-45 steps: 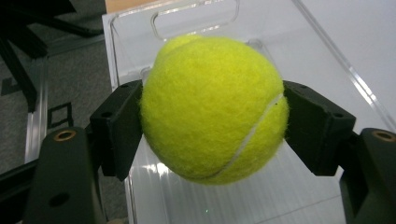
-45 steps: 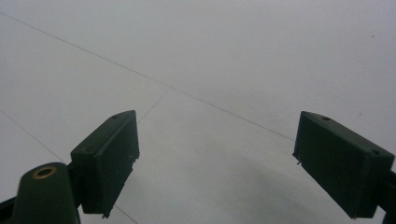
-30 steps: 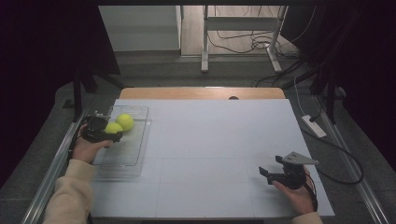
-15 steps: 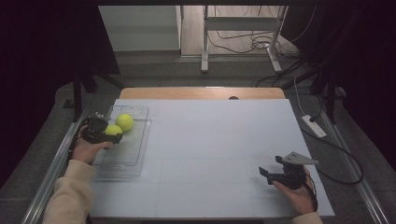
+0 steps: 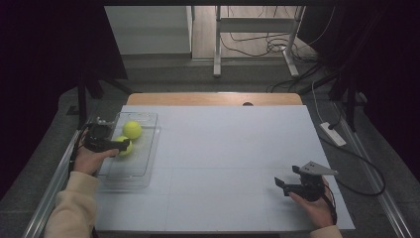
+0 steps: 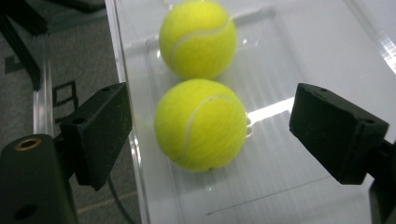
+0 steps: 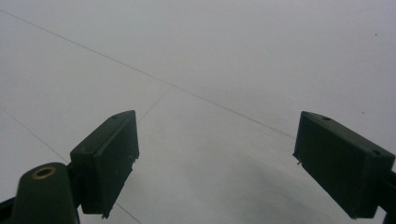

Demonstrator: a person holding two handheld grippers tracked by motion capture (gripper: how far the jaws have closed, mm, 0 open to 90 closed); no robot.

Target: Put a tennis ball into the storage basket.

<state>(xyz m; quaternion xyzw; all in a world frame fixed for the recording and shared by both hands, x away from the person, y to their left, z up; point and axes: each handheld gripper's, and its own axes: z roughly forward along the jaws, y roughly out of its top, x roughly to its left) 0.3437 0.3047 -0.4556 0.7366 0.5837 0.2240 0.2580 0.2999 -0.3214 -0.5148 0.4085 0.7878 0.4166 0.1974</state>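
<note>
The left gripper (image 6: 205, 135) had just been opening; the near ball (image 6: 201, 123) sat free between its jaws in the tray (image 5: 143, 168) at far left. The right gripper (image 5: 287, 186), released, idled well apart.

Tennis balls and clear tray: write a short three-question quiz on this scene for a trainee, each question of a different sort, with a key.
1. True or false: both tennis balls lie inside the clear tray.
2. Multiple choice: the pads of the left gripper are
A. pressed on the nearer tennis ball
B. apart from that ball, with gaps on both sides
C. closed with nothing between them
3. Short answer: what lies under the right gripper?

Key
1. True. The farther tennis ball sits just behind the nearer one, in the same tray.
2. B. The jaws have just been opening, with the ball between them.
3. Bare white table; its jaws stand open.
</note>
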